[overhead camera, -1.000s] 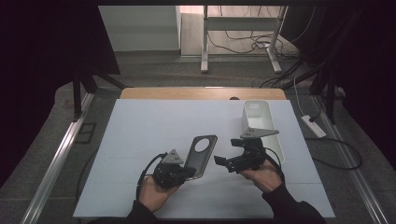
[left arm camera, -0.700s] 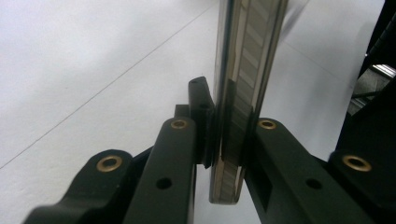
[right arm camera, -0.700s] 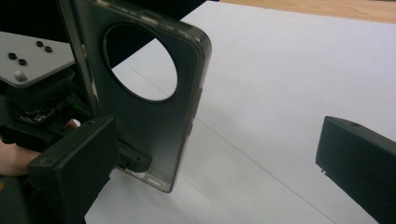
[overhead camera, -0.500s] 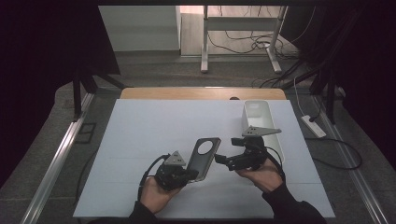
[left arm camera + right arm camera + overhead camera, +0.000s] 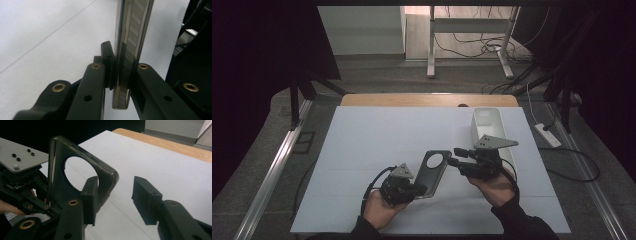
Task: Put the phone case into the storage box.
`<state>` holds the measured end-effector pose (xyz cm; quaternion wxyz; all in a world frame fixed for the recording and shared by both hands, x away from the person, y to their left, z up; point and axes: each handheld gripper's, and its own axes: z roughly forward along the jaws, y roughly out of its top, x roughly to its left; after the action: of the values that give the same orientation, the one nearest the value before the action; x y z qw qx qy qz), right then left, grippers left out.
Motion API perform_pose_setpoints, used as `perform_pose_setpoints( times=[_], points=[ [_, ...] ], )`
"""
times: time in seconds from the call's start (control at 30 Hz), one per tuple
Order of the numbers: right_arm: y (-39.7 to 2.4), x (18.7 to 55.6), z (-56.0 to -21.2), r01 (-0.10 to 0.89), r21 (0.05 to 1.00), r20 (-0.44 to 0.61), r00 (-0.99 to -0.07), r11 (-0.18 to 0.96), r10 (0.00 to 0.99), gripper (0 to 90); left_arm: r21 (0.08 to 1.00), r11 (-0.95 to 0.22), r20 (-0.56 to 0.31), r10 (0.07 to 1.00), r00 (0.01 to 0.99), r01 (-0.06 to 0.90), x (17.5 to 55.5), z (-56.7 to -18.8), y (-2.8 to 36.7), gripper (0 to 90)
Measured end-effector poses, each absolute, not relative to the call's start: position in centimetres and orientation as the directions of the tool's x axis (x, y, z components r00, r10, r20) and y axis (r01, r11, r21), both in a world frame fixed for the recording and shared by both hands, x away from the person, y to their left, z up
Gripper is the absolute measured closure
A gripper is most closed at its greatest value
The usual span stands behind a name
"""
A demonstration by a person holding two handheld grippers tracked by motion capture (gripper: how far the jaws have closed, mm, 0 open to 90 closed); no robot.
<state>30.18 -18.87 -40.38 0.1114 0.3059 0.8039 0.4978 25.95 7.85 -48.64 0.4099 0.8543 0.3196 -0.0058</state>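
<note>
Item: dark phone case [image 5: 433, 172], flat, with a round camera cut-out near its far end, held off the white desk [image 5: 377, 145] near the desk's front edge, a little right of centre. Holder: left gripper [image 5: 414, 189], jaws drawn close and clamped on the case's near end; in the left gripper view the pads [image 5: 108, 62] press both faces of the thin edge [image 5: 130, 50]. Long axis: runs up and away from the left gripper toward the far right corner of the desk, cut-out end leading. Second tool: right gripper [image 5: 452, 157], just right of the case's upper end, pointing at it from the right edge side. Its jaws have just been closing and now stand at a middling gap; in the right gripper view the case corner [image 5: 105, 173] sits against or just behind the left pad [image 5: 90, 195], the other pad [image 5: 143, 200] well clear, so no grip yet — though contact at the near pad is hard to judge from that angle. Right hand is the nearer for the free end. Also present: white bin [image 5: 488, 125], by the desk's far right corner, apart from both grippers.
</note>
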Motion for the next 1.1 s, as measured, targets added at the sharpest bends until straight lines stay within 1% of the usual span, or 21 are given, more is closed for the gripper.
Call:
perform_pose_setpoints(
  times=[0.13,0.47,0.87,1.1],
  points=[
    [-18.93,30.07,-40.29,0.366,0.874,0.116,-0.795,0.319,0.595,64.9,0.689,-0.472,-0.281,0.526,0.803,0.550,26.01,-48.71,7.78,84.4],
    [-18.96,30.01,-40.32,0.347,0.873,0.096,-0.810,0.341,0.578,76.7,0.689,-0.469,-0.322,0.485,0.813,0.552,26.18,-48.81,7.83,84.4],
    [-18.85,29.75,-40.11,0.336,0.872,0.086,-0.822,0.357,0.564,79.0,0.679,-0.482,-0.362,0.437,0.823,0.554,26.47,-49.14,8.01,84.2],
    [-18.89,29.71,-39.94,0.350,0.870,0.106,-0.820,0.347,0.562,79.5,0.684,-0.476,-0.371,0.425,0.826,0.553,26.55,-49.37,7.87,83.7]
  ],
)
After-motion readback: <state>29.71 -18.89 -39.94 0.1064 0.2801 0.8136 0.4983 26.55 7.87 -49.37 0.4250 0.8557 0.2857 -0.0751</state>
